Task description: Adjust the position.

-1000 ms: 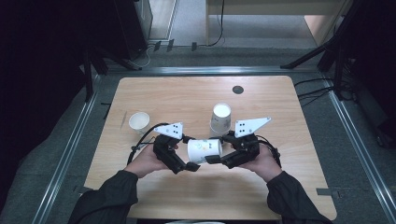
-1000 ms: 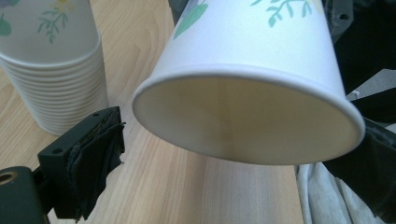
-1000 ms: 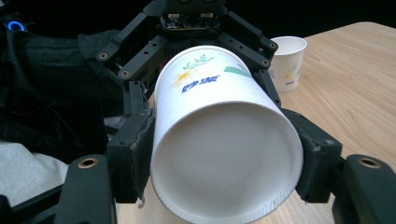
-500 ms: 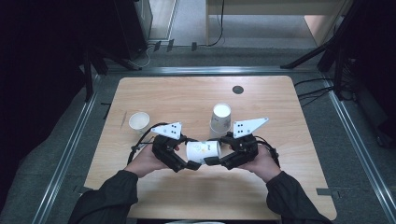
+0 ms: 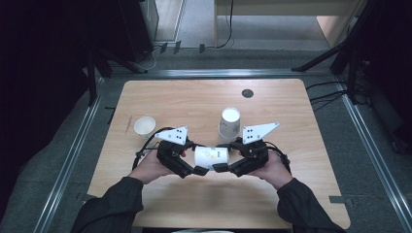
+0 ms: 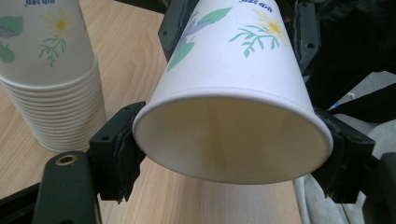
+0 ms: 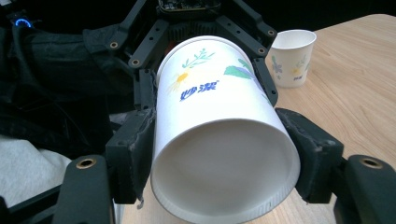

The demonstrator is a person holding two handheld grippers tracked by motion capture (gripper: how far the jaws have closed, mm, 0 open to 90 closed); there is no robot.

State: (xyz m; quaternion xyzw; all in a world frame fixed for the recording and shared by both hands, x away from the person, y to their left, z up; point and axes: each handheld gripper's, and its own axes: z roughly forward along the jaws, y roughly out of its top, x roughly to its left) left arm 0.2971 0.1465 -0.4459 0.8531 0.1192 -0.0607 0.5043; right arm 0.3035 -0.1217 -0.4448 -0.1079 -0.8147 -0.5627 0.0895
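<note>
Two hand-held grippers are sharing one paper cup (image 5: 210, 156) at the lower centre of the high view, lying sideways just above the counter (image 5: 301, 145). The left hand-held gripper (image 5: 197, 170) has just been closing, its jaws now pinching the open rim end. The right hand-held gripper (image 5: 216, 167) is clamping the base end while its jaws have been easing open, which looks to me like a handover under way. Further up, right of centre, the stack of cups (image 5: 229, 124) is standing upside down, likely the source. At mid-left a single cup (image 5: 145, 126) is sitting upright, mouth up.
</note>
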